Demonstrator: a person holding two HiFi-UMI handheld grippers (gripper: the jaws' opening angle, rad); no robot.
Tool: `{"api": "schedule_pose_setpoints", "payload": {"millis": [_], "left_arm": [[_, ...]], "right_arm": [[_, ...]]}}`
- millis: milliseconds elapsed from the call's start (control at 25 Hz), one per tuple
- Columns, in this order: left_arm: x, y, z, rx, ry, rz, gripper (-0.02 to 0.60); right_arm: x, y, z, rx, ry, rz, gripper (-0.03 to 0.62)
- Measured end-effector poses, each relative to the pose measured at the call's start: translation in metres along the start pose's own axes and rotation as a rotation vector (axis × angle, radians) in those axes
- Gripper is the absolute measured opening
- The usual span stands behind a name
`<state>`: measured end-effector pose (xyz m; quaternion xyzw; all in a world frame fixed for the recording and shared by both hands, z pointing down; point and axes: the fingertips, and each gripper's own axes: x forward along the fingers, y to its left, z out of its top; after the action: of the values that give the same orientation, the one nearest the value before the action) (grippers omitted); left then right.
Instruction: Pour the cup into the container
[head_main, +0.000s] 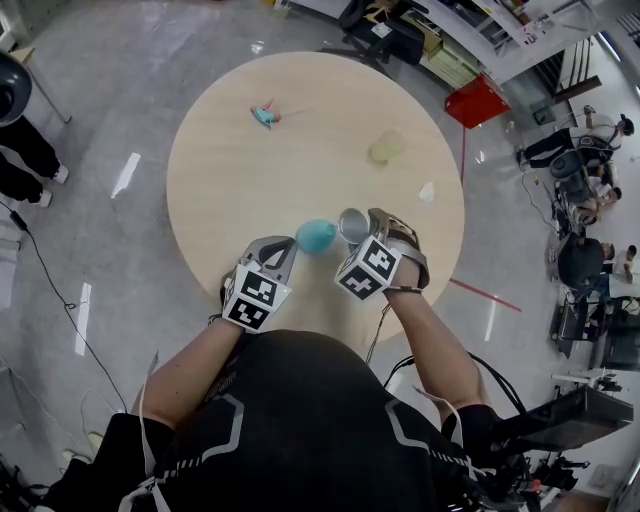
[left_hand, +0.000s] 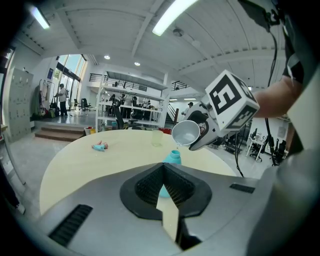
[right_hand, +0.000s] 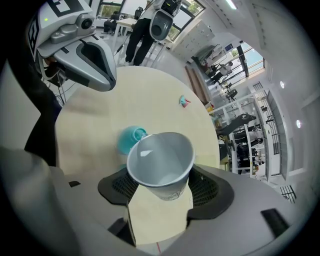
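Right tool (right_hand: 162, 189) clamps tapered white cup (right_hand: 160, 160) tilted over teal container (right_hand: 129, 139)

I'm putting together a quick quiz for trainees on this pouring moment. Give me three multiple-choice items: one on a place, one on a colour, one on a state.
1. Where is the cup's rim relative to the container?
A far off to one side
B just above its mouth
C beneath it

2. What colour is the container?
A teal
B red
C black

3. The right tongs are:
A shut and empty
B wide open with nothing between them
C gripping the tilted cup

Answers:
1. B: the left gripper view shows the rim right over the container's neck.
2. A: it looks teal in every view.
3. C: the right gripper view shows the cup between the pads, tipped towards the container.
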<state>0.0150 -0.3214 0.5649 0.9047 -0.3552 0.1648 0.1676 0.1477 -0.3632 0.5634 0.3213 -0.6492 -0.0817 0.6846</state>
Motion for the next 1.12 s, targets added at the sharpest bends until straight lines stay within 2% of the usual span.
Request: {"api": "schedule_pose_setpoints", "payload": {"millis": [480, 680, 840, 1120], "left_arm": [[0.001, 0.003, 0.000, -0.002, 0.003, 0.008, 0.000], [-0.003, 0.002, -0.001, 0.006, 0.013, 0.013, 0.000], [-0.005, 0.000, -0.001, 0.006, 0.018, 0.011, 0.000], [-0.008, -0.008, 0.005, -0.009, -0.006, -0.001, 0.000]], "right_arm": [[0.003, 0.002, 0.002, -0.017, 0.001, -0.005, 0.310], [0.003, 0.007, 0.004, 0.008, -0.009, 0.001, 0.310], [0.004, 0.012, 0.002, 0.097, -0.044, 0.031, 0.310], [0.002, 0.024, -0.005, 0.347, -0.162, 0.097, 0.310]]}}
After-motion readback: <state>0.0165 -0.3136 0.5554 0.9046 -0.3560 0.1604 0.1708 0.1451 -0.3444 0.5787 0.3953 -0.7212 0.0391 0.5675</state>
